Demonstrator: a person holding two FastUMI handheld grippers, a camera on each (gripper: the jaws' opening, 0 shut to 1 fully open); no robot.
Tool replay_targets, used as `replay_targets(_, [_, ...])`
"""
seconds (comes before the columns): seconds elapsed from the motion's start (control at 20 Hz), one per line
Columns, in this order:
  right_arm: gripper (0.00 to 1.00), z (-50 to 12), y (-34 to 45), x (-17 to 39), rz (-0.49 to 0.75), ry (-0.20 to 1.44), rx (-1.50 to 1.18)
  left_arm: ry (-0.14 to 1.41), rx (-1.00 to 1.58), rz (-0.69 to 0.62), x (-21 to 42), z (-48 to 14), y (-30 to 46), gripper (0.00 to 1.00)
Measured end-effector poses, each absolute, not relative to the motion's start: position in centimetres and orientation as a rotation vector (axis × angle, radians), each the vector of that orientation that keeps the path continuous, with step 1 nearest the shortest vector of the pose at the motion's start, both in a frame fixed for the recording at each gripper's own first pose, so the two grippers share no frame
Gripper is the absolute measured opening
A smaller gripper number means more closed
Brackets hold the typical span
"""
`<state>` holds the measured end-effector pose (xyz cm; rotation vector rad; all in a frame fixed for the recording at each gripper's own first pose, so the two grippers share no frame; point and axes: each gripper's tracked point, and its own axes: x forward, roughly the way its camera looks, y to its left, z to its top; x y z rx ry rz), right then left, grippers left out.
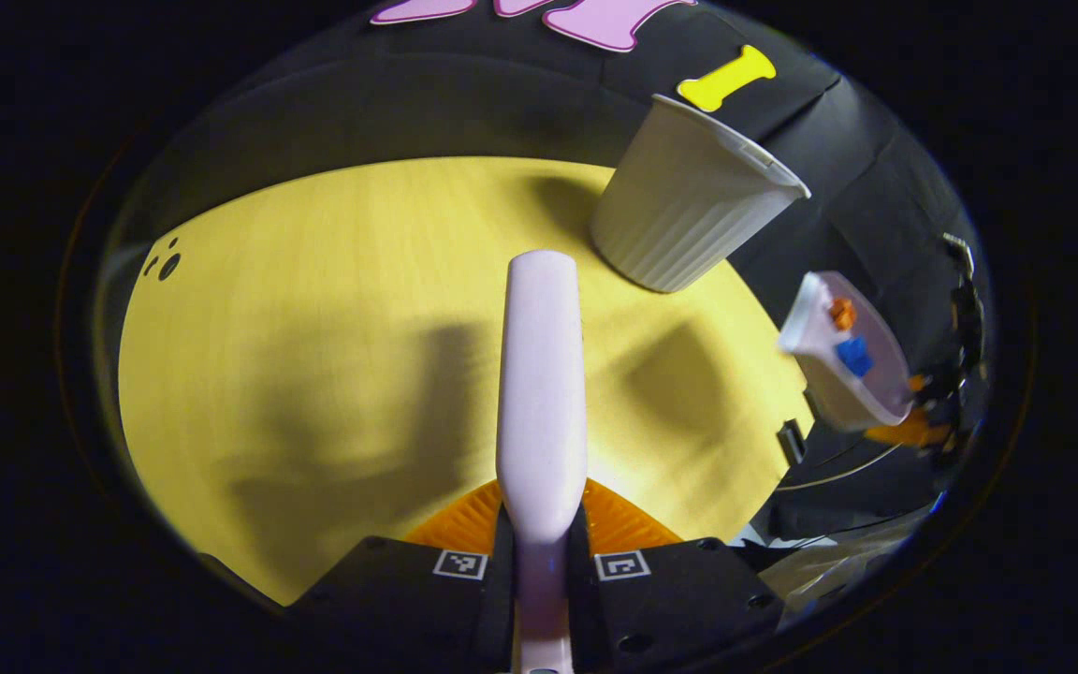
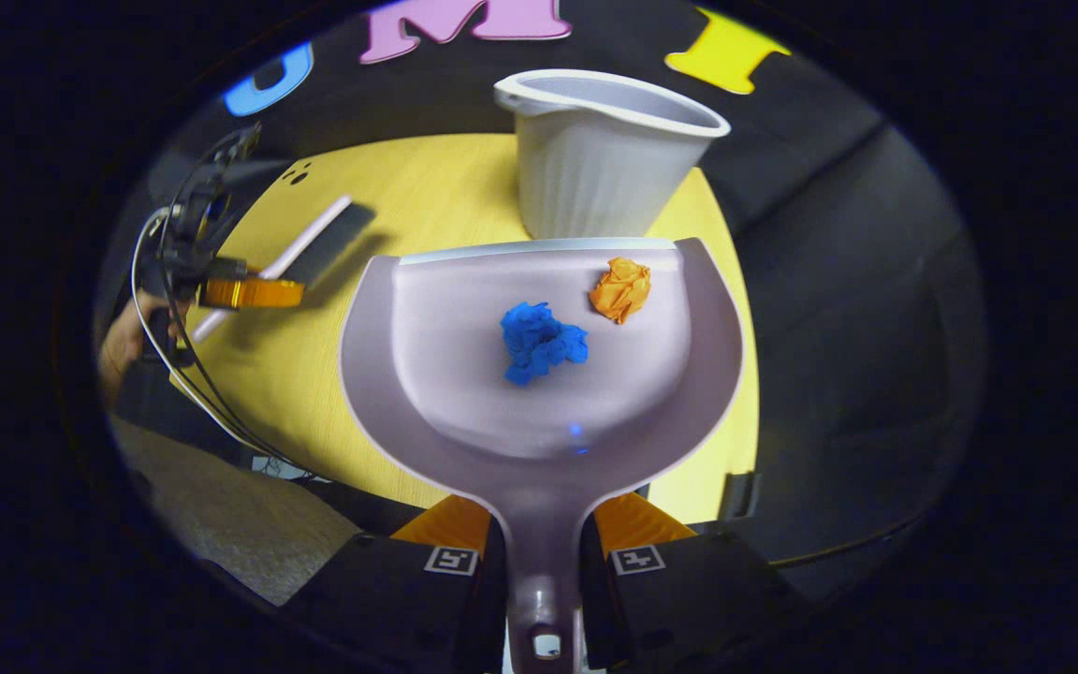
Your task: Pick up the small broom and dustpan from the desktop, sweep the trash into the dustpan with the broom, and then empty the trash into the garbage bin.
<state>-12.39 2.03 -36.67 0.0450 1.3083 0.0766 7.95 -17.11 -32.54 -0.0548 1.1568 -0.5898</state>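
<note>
At the left we hold the broom (image 1: 542, 393) in our left gripper (image 1: 540, 562), whose fingers press on its handle from both sides; in the right gripper view the broom (image 2: 314, 245) hangs over the left part of the desktop (image 2: 427, 187), its bristle head pointing toward the far edge. Moving right, our right gripper (image 2: 544, 562) is closed on the handle of the dustpan (image 2: 464, 374), which we carry lifted and roughly level above the desktop's near right area. In its tray lie a blue paper wad (image 2: 539, 342) near the middle and an orange paper wad (image 2: 621, 288) toward the lip. Just beyond the lip stands the garbage bin (image 2: 595, 159), upright at the far right edge. We judge the pickup and sweeping done, as we see no trash on the desktop; what remains is tipping the dustpan over the bin's mouth.
</note>
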Motion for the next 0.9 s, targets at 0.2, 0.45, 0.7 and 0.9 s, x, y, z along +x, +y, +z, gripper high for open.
replay_targets(0.2, [0.37, -33.7, 2.6, -8.9, 0.006, 1.234, 0.076, 1.189, -0.062, -0.588, 7.8, -33.9, -17.2, 0.28])
replay_targets(0.45, [0.37, -35.1, 2.1, -9.0, -0.073, 1.192, -0.042, 1.196, -0.040, -0.593, 8.0, -34.2, -17.2, 0.27])
replay_targets(0.7, [0.36, -34.8, 1.4, -9.4, -0.079, 1.221, -0.209, 1.203, -0.025, -0.574, 7.9, -33.8, -17.4, 0.27])
replay_targets(0.9, [0.31, -34.6, -0.1, -9.8, -0.013, 1.318, -0.336, 1.212, -0.036, -0.558, 7.8, -33.7, -17.3, 0.28])
